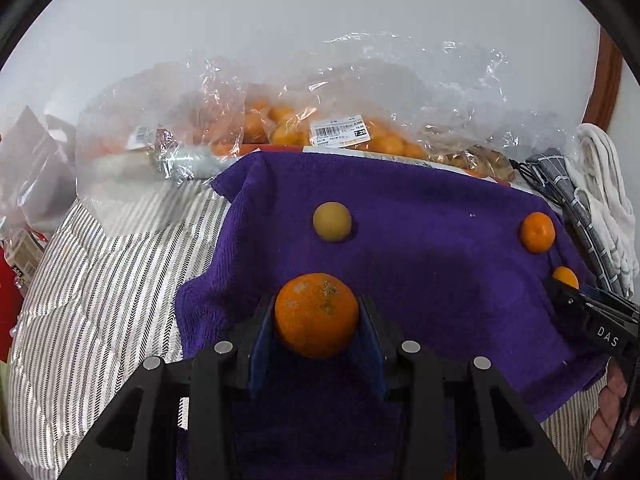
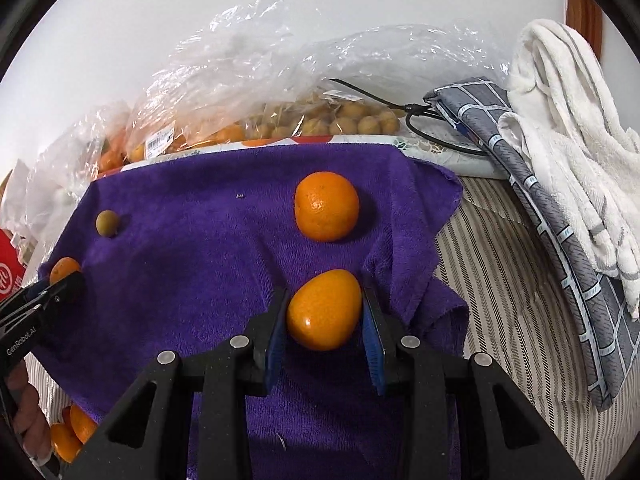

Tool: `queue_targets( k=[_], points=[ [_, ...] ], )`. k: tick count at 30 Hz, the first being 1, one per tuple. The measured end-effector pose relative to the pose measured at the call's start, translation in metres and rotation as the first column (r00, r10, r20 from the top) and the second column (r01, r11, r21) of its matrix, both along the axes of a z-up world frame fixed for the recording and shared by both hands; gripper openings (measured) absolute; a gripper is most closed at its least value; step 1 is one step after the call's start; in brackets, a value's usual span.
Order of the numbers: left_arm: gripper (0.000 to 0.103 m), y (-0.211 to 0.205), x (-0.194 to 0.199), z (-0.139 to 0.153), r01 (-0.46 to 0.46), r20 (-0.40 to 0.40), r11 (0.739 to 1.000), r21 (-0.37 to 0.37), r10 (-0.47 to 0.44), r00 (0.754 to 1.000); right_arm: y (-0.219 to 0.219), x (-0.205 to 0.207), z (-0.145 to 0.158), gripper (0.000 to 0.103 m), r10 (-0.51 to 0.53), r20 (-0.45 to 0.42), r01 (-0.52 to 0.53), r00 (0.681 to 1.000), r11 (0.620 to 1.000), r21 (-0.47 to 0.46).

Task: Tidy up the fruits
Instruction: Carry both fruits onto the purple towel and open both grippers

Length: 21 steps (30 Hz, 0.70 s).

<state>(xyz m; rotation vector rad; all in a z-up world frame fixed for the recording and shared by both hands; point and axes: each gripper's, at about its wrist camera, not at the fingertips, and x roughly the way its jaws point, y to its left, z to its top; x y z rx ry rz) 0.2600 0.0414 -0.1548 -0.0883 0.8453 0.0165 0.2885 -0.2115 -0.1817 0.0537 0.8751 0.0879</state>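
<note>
A plain white wall [image 1: 280, 20] rises behind the striped bedding [image 1: 100, 280]; brown wooden trim [image 2: 584, 4] stands right.

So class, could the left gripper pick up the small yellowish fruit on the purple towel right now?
Probably not yet: the left gripper already holds an orange. The path to the yellowish fruit looks clear.

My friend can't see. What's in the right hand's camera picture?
The right gripper squeezes an egg-shaped orange fruit over a purple towel. A rounder orange sits behind it, with bags of fruit at the back.
</note>
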Motion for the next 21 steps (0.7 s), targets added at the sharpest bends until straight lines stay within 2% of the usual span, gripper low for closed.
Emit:
queue_targets(
  k=[5,11,15,17,21],
  points=[
    [0.039,0.001,0.001,0.001,-0.004,-0.008,1.0,-0.007,0.004,1.0,0.003,0.0,0.0,0.04,0.007,0.004,-0.007,1.0,1.0,-0.007],
    [0.039,0.001,0.0,0.003,-0.002,0.003,1.0,-0.01,0.002,1.0,0.002,-0.01,0.005,0.054,0.021,0.017,-0.021,1.0,0.999,0.027],
    [0.044,0.0,-0.008,0.015,-0.001,0.061,1.0,0.004,0.001,0.998,0.008,-0.023,0.019,0.063,0.021,0.096,-0.019,0.995,1.0,-0.023],
    [0.044,0.001,-0.011,0.019,-0.007,0.083,1.0,-0.001,0.007,0.997,0.009,-0.029,0.025,0.064,0.006,0.133,-0.002,0.991,1.0,-0.026],
    [0.044,0.003,-0.019,0.03,-0.015,0.141,1.0,-0.021,0.018,0.99,0.011,-0.032,0.032,0.064,-0.016,0.149,0.017,0.989,1.0,-0.007]
  ],
)
